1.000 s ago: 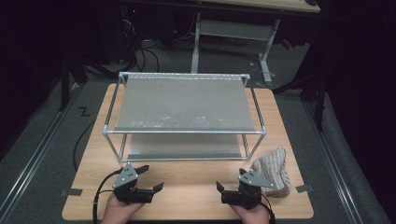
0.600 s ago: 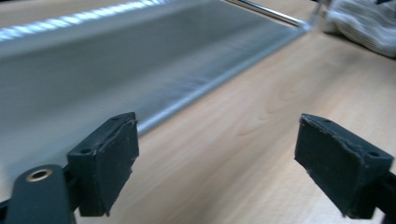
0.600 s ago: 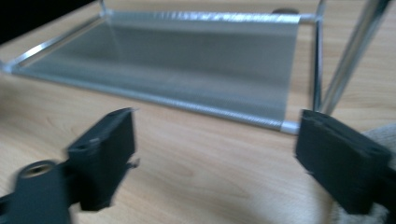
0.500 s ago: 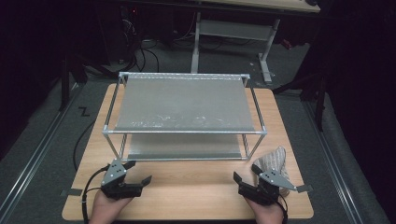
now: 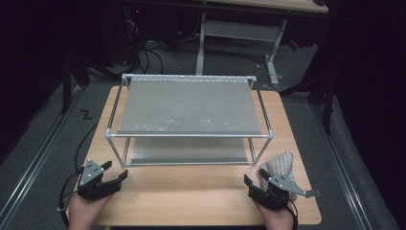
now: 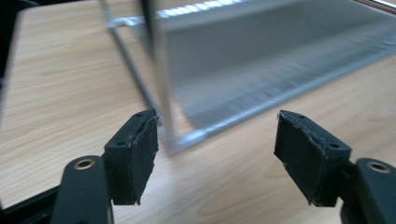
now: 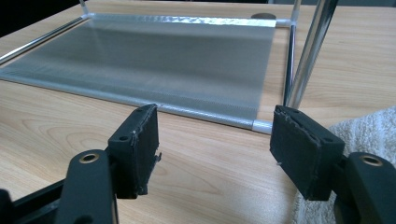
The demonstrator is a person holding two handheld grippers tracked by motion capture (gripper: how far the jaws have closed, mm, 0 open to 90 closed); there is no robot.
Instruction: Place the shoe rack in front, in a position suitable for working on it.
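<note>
Cloth [image 5: 277,163], a pale knitted piece, lies bunched on the desk [image 5: 191,191] near its front right corner, just beside the right front leg of the metal rack [image 5: 189,105]. Right gripper [image 5: 277,189] sits directly in front of the cloth, at its near edge, with the jaws spread wide and nothing between them; whether it touches the fabric I cannot tell from above. In the right gripper view the same cloth [image 7: 364,130] shows at the right edge, past the outer side of the right-hand jaw, while the gap between the jaws faces bare wood and the lower shelf of the rack [image 7: 154,60]. Left gripper [image 5: 107,178] rests at the desk's front left corner, well apart from the cloth, its jaws also wide and empty. In the left gripper view the rack's front left leg [image 6: 161,79] stands just beyond the left-hand jaw, blurred. Both hands hold their grippers low over the desk.
</note>
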